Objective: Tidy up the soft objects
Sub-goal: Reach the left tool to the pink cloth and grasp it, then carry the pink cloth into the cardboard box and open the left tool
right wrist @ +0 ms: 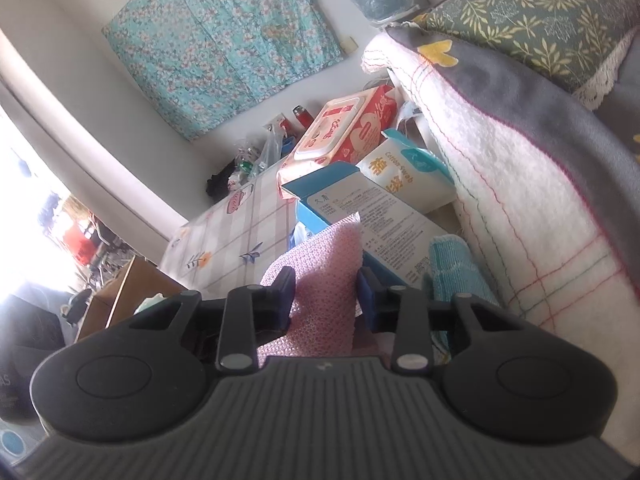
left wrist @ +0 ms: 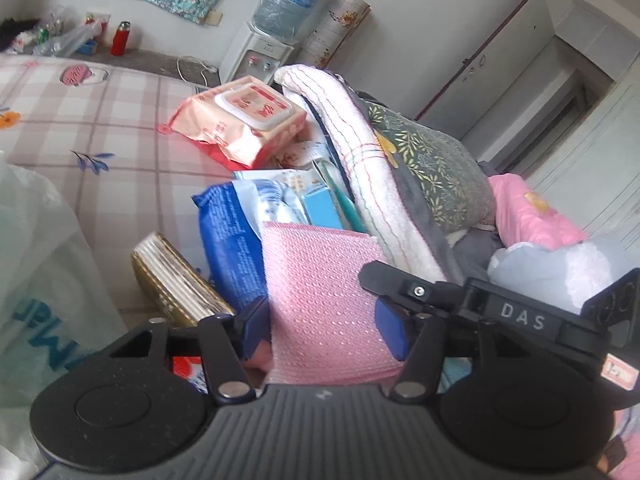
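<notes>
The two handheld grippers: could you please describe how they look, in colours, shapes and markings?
Both look alike. The left gripper has a ribbed dark grey body, two round black discs at its sides, black linkage bars with silver pivot pins, and blue pads on the jaws. The right gripper matches it. In the left wrist view its side bears white letters DAS.

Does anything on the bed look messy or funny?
Yes. The pink wipes pack sits tilted on other packets instead of lying flat, and boxes and packets are jumbled against the folded white towel. Both the left gripper and the right gripper pinch the same pink cloth.
</notes>
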Demonstrator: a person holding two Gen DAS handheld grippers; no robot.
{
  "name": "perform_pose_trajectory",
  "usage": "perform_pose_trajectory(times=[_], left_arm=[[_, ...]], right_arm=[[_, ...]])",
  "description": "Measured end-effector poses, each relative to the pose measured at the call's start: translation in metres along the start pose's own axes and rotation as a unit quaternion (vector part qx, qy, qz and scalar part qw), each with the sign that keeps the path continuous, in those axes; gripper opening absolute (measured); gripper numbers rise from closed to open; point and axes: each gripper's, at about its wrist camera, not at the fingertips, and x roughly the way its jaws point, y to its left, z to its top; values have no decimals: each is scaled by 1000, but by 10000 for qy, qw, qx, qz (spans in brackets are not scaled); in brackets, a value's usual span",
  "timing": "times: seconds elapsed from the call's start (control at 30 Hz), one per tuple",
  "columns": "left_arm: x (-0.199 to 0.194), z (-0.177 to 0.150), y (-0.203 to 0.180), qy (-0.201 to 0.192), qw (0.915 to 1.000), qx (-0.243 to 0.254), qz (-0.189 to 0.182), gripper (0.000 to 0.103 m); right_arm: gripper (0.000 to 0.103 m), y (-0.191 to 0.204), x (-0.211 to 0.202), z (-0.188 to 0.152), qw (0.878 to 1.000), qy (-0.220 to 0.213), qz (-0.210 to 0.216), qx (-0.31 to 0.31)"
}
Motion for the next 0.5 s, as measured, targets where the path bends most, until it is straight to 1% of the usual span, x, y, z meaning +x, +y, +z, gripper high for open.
perform_pose_trajectory(times=[0.1, 0.23, 0.37, 0.5], left_arm=[[-5, -1, -5, -31, 10000, 77, 24, 59], [-24, 0, -10, -122, 9999, 94, -46, 59], [-63, -1, -18, -390, 9990, 198, -36, 59], [-113, -2, -23, -755, 9968, 272, 22, 60]], right_arm=[[32, -1, -1, 0, 9999, -1, 15, 106], [32, 9, -13, -1, 10000, -55, 36, 74], [32, 33, -34, -2, 9997, -164, 184, -43], [32, 71, -57, -6, 9984, -273, 414, -280]])
